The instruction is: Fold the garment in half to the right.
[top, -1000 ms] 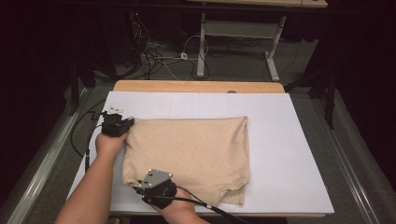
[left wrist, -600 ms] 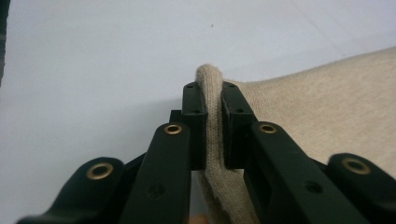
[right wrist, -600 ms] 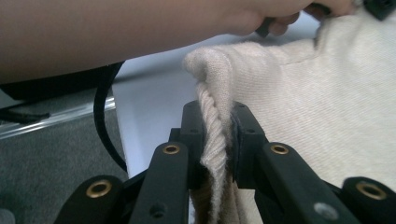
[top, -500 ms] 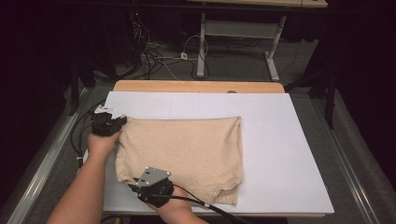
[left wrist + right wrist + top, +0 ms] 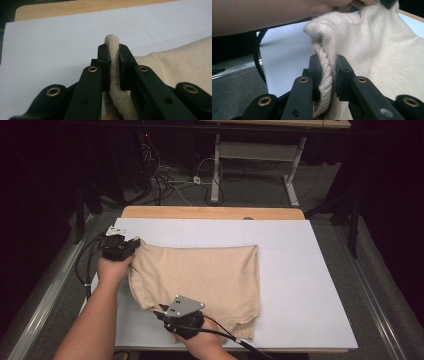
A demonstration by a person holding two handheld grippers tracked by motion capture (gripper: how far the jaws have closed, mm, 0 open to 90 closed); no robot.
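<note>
Sweater (image 5: 205,277), beige knit, lies folded on the white sheet covering the table (image 5: 310,285), toward its left and near side, with bare surface well to the right. Your left claw (image 5: 131,249) is clamped on the far left corner of the garment; the left gripper view shows a rolled edge of knit (image 5: 113,62) pinched between the jaws and poking out past their tips. Your right claw (image 5: 159,311) is clamped on the near left edge, and the right gripper view shows a thick twisted fold (image 5: 327,75) caught between the jaws, the cloth rising in a hump above them toward your other forearm (image 5: 269,12). Both grips sit on the same left side, which reads as a hold meant to carry that whole edge as one piece, probably for dragging or folding it across. Holding two spread points keeps the edge straight. Right grip looks bunched; expect a crease there if you lay it down as is.
</note>
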